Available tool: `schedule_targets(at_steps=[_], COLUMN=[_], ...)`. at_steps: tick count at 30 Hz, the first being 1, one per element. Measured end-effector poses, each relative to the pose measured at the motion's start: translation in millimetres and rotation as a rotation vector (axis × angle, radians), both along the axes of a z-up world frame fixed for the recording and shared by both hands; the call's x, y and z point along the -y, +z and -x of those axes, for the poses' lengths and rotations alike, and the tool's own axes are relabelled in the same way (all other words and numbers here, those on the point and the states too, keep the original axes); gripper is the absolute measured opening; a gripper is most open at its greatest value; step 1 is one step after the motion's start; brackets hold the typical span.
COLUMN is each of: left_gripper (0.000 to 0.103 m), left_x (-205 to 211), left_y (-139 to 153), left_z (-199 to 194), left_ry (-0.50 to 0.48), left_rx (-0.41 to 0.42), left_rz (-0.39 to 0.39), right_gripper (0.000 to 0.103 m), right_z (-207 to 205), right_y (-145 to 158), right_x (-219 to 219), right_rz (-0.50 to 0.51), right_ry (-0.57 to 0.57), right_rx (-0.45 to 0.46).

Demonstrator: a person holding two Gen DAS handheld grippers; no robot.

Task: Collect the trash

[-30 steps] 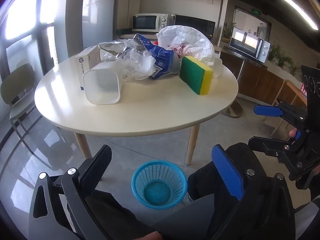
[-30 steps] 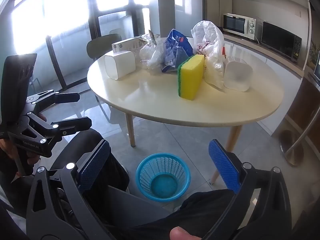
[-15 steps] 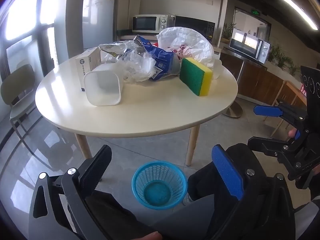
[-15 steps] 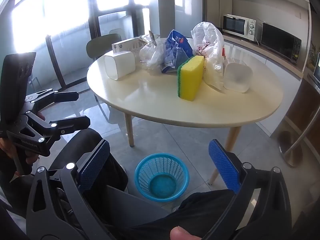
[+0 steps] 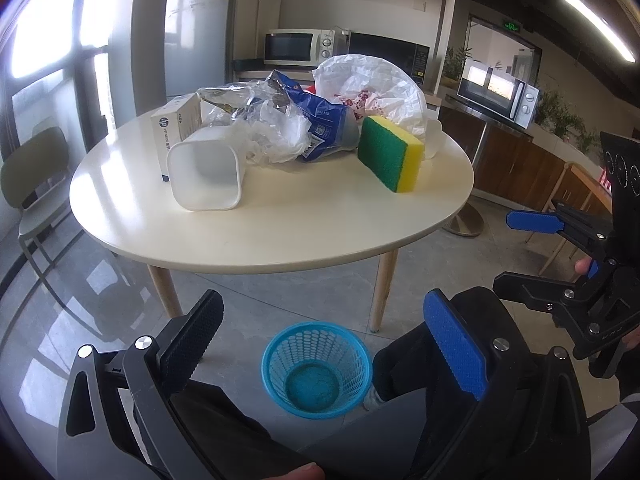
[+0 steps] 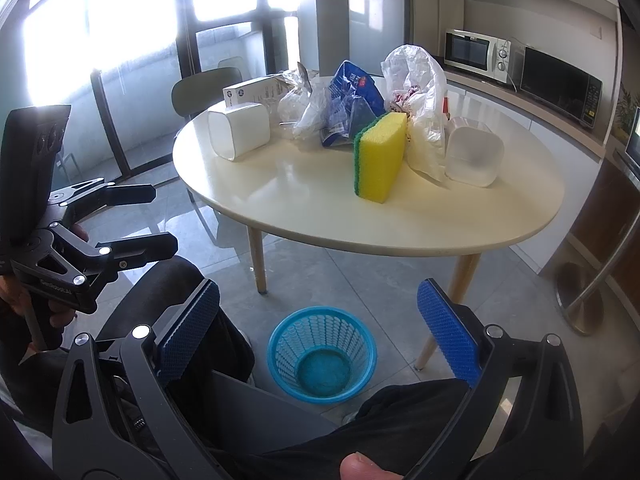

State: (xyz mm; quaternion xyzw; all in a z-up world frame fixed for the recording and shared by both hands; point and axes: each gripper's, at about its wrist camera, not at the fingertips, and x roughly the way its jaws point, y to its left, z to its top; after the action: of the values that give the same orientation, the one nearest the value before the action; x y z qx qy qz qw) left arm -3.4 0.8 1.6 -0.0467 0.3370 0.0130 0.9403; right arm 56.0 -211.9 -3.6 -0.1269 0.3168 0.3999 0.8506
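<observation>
Both fingers (image 5: 454, 350) far from trash (image 5: 280, 132).

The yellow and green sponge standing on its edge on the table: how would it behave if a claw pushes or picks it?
The sponge stands on a narrow edge, so a sideways push would probably tip it flat. It looks like soft foam, likely light and squashy under a squeeze. Its rough green face should resist slipping.
</observation>
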Motion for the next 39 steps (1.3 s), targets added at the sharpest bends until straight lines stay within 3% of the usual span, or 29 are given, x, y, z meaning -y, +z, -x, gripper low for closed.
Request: schedule_targets(at_steps=[27,32,39], left_gripper=[0.098,0.098,0.098], left_x=[-8,-16,-33], left_y=[1,2,14], left_z=[3,2,-7], left_ry=[0.026,0.037,0.089], left_rx=[0.007,0.017,0.054], left_rz=[0.000,0.026,-0.019], right_gripper=[0.094,0.094,0.095], right_z=[1,1,-8], right_y=[7,14,24], right_x=[3,3,6], right_rz=[-0.028,-0.031,-0.026], right_ry=[-0.025,-0.046,-0.094], right_rx=[0.047,0.106,0.148])
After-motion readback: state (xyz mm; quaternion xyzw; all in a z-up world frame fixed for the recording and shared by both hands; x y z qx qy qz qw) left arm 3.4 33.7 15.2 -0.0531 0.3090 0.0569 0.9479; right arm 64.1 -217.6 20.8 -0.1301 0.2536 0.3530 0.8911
